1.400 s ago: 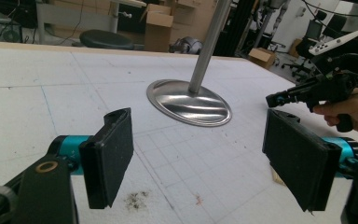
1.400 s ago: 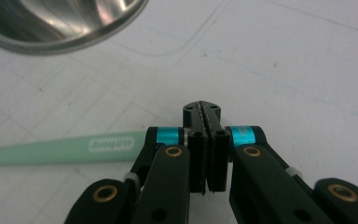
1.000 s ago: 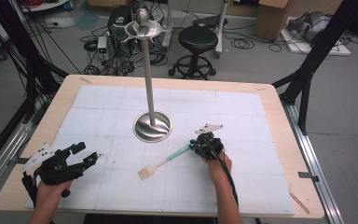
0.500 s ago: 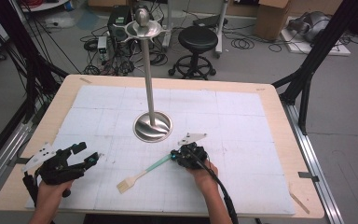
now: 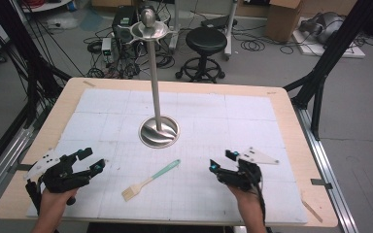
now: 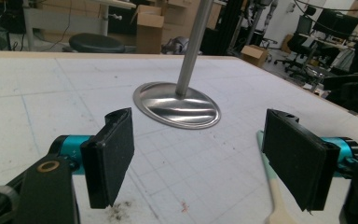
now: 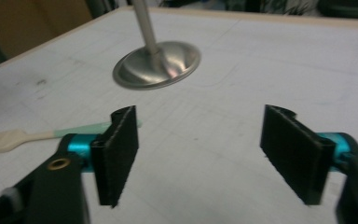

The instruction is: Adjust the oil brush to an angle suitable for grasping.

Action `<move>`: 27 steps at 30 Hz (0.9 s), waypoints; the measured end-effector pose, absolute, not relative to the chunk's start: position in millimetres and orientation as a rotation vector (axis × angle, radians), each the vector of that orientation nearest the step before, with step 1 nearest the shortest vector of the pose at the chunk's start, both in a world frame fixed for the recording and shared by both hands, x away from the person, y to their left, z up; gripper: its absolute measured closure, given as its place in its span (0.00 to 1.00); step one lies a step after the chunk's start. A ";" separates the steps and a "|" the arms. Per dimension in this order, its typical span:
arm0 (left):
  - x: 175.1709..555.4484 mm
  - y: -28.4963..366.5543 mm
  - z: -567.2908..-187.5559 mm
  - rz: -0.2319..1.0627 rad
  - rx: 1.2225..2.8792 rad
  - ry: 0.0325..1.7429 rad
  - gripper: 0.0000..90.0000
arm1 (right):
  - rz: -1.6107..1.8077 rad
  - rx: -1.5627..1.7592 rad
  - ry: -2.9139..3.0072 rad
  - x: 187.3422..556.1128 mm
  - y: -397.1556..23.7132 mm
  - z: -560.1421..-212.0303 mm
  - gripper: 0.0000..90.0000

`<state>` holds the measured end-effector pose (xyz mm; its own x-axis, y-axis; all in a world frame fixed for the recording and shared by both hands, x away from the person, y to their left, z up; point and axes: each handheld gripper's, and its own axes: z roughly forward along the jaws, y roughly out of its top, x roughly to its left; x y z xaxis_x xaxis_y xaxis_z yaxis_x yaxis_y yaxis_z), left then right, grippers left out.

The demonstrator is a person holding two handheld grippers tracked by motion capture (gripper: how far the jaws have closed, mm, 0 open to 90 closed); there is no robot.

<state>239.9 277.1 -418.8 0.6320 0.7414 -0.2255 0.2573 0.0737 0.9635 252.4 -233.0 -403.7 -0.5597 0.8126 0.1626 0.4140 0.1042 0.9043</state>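
A pastry brush with a mint handle and pale bristles lies flat on the white mat, front centre. My left gripper rests at the front left, open, with nothing between its pads; the brush lies just beside its right jaw. To the right of the brush, my right gripper stands apart from it. Its jaws have just been opening and nothing is between them. In the right gripper view its jaws stand wide and the brush lies to the left behind them.
A tall steel stand with a round base and a dish on top rises mid-table. The wooden table rim frames the mat. A stool, cables and boxes sit on the floor beyond.
The right gripper carried the brush leftward, let it go on the mat and drew back to the right with its jaws open. The left gripper has not moved.
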 end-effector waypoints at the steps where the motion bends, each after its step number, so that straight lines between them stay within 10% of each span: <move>1: 239.2 275.9 -418.1 0.444 1.497 0.874 0.29 | 1.439 1.193 1.995 247.3 -240.1 -399.9 0.24; 27: 238.0 264.3 -417.7 0.421 1.492 0.858 0.29 | 1.341 1.236 1.833 191.5 -305.3 -398.4 0.19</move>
